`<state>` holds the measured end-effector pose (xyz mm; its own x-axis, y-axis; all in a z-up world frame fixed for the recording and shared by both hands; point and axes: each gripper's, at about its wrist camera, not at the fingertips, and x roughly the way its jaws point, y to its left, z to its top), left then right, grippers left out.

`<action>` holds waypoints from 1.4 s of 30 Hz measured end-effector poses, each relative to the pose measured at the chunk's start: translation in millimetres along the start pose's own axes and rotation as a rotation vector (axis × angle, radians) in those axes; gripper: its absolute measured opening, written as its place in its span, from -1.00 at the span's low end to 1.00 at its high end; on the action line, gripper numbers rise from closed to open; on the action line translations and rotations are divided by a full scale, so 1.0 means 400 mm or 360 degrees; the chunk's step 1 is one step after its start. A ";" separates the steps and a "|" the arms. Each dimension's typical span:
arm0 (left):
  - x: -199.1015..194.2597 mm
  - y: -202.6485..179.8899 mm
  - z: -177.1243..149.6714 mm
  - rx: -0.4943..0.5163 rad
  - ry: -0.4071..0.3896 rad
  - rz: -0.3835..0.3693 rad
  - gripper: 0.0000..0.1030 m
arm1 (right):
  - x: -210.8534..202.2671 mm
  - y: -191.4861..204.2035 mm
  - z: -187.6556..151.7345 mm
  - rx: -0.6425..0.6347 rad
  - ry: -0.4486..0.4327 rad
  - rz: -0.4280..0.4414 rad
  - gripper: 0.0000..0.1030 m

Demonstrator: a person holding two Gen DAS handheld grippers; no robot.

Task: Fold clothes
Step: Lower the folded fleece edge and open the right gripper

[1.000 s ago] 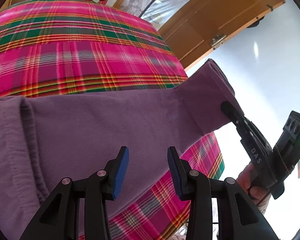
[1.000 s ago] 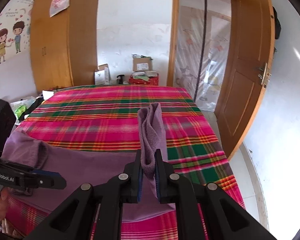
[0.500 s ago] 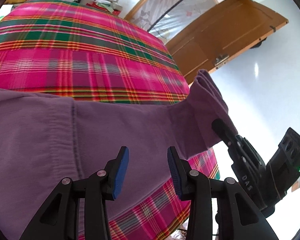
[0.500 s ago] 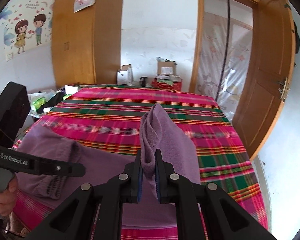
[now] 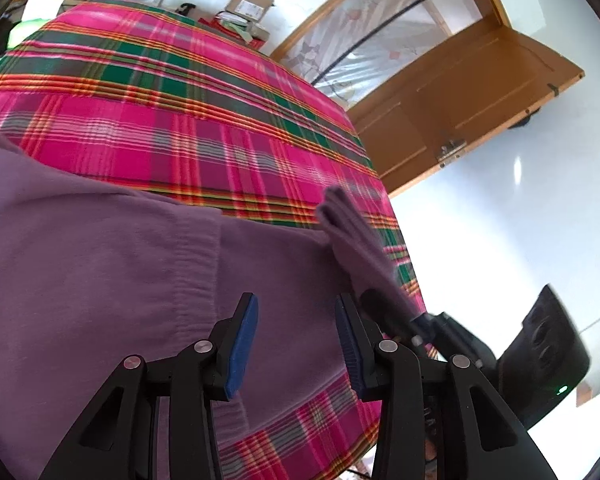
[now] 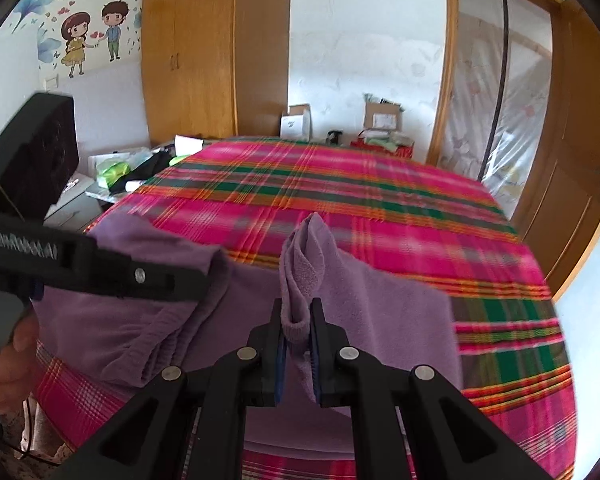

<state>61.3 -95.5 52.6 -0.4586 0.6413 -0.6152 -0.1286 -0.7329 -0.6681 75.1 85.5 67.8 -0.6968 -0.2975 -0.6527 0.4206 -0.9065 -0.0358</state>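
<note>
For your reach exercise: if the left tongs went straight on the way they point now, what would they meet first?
Probably the purple garment lying on the plaid bedcover; the open left tongs point down at it, though depth is unclear.

The purple garment (image 5: pixel 100 280) runs past the left wrist view's left edge.

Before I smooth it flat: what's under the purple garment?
The pink plaid bedspread shows around the purple garment. Anything beneath the fabric itself is covered.

The left gripper (image 5: pixel 296 336) points downward, its fingers (image 5: pixel 242 340) standing apart with nothing pinched. The right gripper (image 6: pixel 297 344) is clamped narrowly, angled down. A hand (image 6: pixel 8 356) grips the left handle.
</note>
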 end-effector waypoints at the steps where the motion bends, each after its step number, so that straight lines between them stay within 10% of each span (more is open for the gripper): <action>1: -0.001 0.006 0.001 -0.0012 -0.0002 0.0004 -0.19 | 0.010 0.006 -0.006 0.0002 0.0016 0.0010 -0.80; 15: 0.013 0.030 -0.008 -0.0055 0.0017 0.0031 -0.19 | 0.085 0.010 -0.078 0.0096 0.0186 0.0141 -0.69; 29: 0.050 0.008 0.002 -0.0036 0.0056 0.0078 -0.19 | 0.006 -0.116 -0.119 0.0413 0.0141 0.0613 -0.58; 42: 0.082 -0.036 0.003 -0.0003 0.0083 0.0073 -0.19 | -0.007 -0.212 -0.121 0.0503 0.0078 0.0175 -0.53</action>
<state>47.0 -64.2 42.4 -0.4173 0.6180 -0.6663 -0.1066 -0.7614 -0.6394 69.5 177.8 36.1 -0.6253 -0.3912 -0.6753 0.2858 -0.9200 0.2683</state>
